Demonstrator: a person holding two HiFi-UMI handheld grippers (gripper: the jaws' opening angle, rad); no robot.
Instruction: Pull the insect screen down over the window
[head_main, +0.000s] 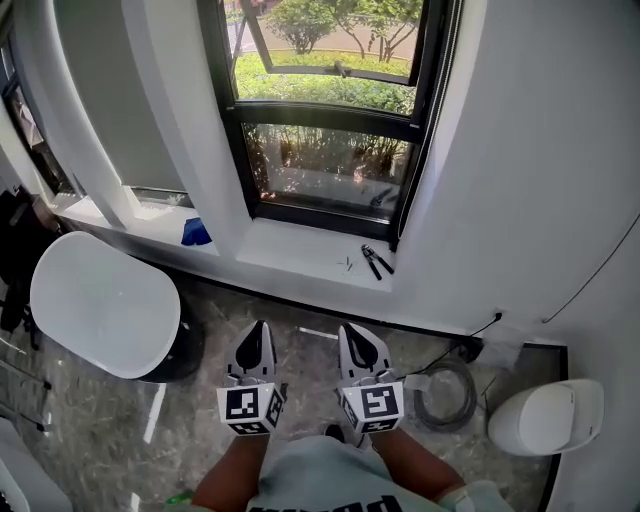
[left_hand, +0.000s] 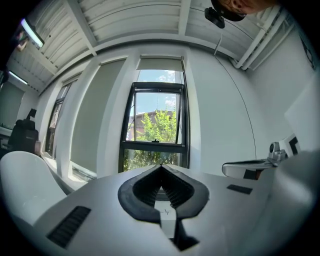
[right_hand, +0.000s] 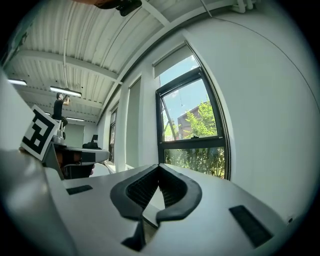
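The left hand-held gripper (head_main: 257, 338) has its jaws pressed together on nothing. It points level at the window (head_main: 325, 150) and is well short of it. The glass is uncovered: the insect screen is not drawn. Its pull bar is presumably up near the top of the frame (left_hand: 159, 86), though I cannot make it out. The right hand-held gripper (head_main: 350, 338) is likewise closed and empty. To do this well, step in to the sill (head_main: 300, 245), raise both, part the jaws, grip the bar evenly at each side and draw straight down.
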